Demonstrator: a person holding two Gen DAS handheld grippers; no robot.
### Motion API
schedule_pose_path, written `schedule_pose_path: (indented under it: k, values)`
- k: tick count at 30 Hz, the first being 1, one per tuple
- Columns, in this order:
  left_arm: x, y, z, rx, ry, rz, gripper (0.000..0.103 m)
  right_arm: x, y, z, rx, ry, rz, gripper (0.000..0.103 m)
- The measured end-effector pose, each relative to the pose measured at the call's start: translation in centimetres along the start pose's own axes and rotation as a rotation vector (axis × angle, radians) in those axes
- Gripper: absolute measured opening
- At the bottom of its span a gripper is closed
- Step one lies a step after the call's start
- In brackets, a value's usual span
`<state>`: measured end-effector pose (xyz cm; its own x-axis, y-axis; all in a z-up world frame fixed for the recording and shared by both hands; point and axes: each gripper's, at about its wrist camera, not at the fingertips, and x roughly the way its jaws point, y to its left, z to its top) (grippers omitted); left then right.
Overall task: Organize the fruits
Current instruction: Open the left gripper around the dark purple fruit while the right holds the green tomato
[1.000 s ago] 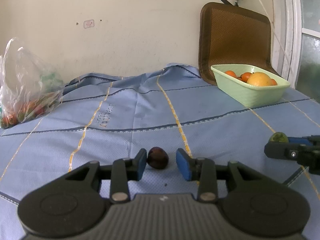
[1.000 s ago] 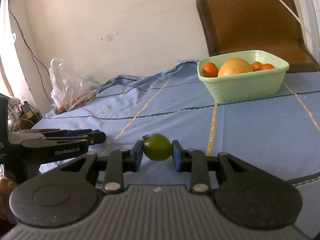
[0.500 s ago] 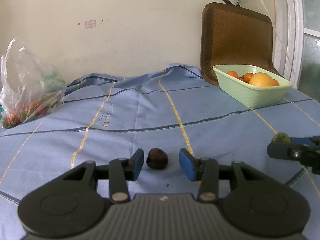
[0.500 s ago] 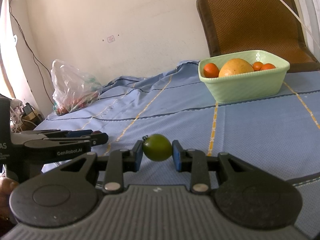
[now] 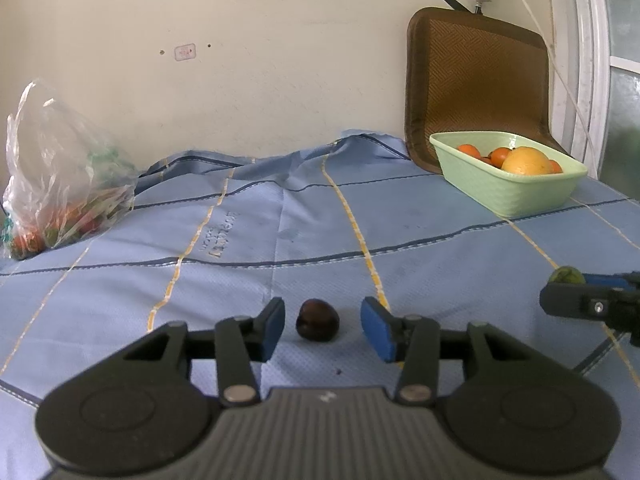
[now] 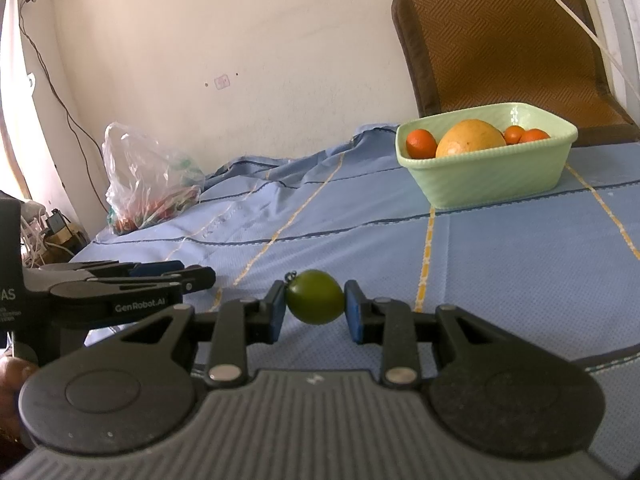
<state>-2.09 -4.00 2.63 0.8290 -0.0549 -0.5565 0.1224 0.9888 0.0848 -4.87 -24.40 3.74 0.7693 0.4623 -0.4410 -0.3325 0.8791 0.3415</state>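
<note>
A small dark brown fruit (image 5: 318, 325) lies on the blue striped sheet (image 5: 280, 232). It sits between the blue pads of my left gripper (image 5: 323, 314), whose jaws are opening with a gap on each side of the fruit. My right gripper (image 6: 315, 300) is shut on a round green fruit (image 6: 316, 296) and holds it just above the sheet. In the left wrist view that gripper (image 5: 564, 288) and its green fruit (image 5: 566, 275) show at the right edge. At the back right stands a pale green basin (image 6: 480, 184) with several oranges and a large yellow fruit.
A clear plastic bag (image 5: 60, 184) of red and green produce leans by the wall at the back left. A brown woven cushion (image 5: 476, 80) stands behind the basin (image 5: 500, 196). The left gripper (image 6: 200, 278) reaches in from the left in the right wrist view.
The left gripper's jaws have spread apart, and the left pad has come off the dark fruit. The right gripper still holds the green fruit in the same place.
</note>
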Motion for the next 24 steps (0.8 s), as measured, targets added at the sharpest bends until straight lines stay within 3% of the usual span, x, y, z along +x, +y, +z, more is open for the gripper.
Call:
schedule_pose_path:
  k: [24]
  values:
    - [-0.28, 0.47, 0.07, -0.002, -0.023, -0.012, 0.044, -0.15, 0.01, 0.05, 0.001, -0.003, 0.003, 0.035]
